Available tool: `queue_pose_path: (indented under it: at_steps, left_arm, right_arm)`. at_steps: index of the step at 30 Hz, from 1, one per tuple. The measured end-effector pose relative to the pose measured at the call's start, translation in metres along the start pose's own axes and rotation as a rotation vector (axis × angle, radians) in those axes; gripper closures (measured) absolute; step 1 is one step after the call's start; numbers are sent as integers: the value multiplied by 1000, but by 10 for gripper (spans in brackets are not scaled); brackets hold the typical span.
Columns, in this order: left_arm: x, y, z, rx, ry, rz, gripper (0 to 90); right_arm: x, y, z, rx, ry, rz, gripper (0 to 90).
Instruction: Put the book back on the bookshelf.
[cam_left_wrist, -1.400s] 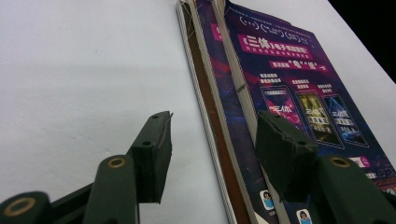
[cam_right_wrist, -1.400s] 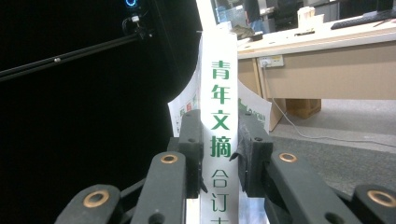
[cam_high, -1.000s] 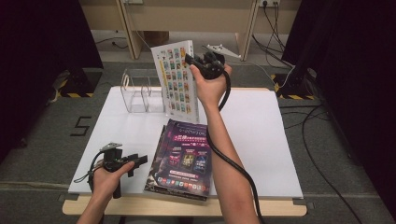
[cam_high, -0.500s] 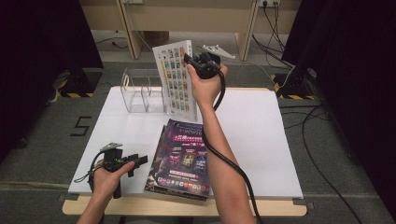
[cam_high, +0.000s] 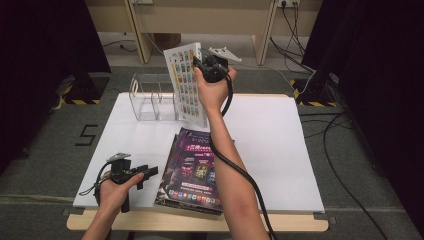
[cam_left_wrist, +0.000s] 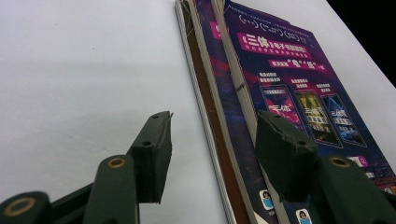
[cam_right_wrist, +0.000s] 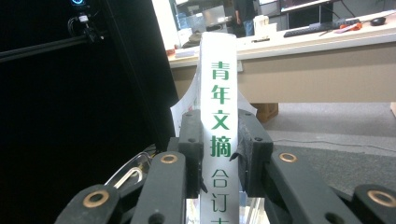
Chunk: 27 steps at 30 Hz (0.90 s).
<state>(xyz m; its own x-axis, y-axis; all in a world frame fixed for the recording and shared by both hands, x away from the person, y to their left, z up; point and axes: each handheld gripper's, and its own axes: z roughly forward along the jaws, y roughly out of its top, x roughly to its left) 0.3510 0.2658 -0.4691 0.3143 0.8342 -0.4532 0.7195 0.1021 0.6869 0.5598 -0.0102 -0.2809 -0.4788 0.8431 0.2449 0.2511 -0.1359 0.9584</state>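
Note:
A white magazine (cam_high: 186, 85) with a grid of small colourful pictures is held upright in the air, just above and right of a clear acrylic rack (cam_high: 150, 97). My right gripper (cam_high: 212, 67) is shut on it; its pads clamp the white spine (cam_right_wrist: 219, 126) printed with green characters. A stack of purple-covered magazines (cam_high: 192, 170) lies flat at the table's front. At the stack's left edge rests my left gripper (cam_high: 142, 172), open. Its jaws (cam_left_wrist: 212, 144) straddle the stack's edge (cam_left_wrist: 219, 121) without pressing it, one over the table and one over the top cover (cam_left_wrist: 285, 88).
The white tabletop (cam_high: 280, 140) has free room at right and far left. Black cables (cam_high: 345, 150) trail on the floor at right. Wooden furniture legs (cam_high: 260, 30) stand behind the table, with dark curtains on both sides.
My right hand has carried the white magazine a little to the left, closer over the clear rack. The left hand and the purple stack have stayed put.

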Motion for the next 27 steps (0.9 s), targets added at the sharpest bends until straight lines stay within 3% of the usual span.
queue_pose_path:
  at_steps: [7,13,16,27]
  left_arm:
    - [0,0,1,2,2,2,455]
    - [0,0,1,1,1,1,455]
    - [-1,0,1,5,-3,4,455]
    - [-1,0,2,5,-6,2,456]
  right_arm:
    - [-1,-1,5,-4,-7,0,746]
    - [-1,3,-3,-20,5,19,746]
    - [-6,5,-4,-28,-21,29,745]
    - [-3,4,1,-30,-27,23,746]
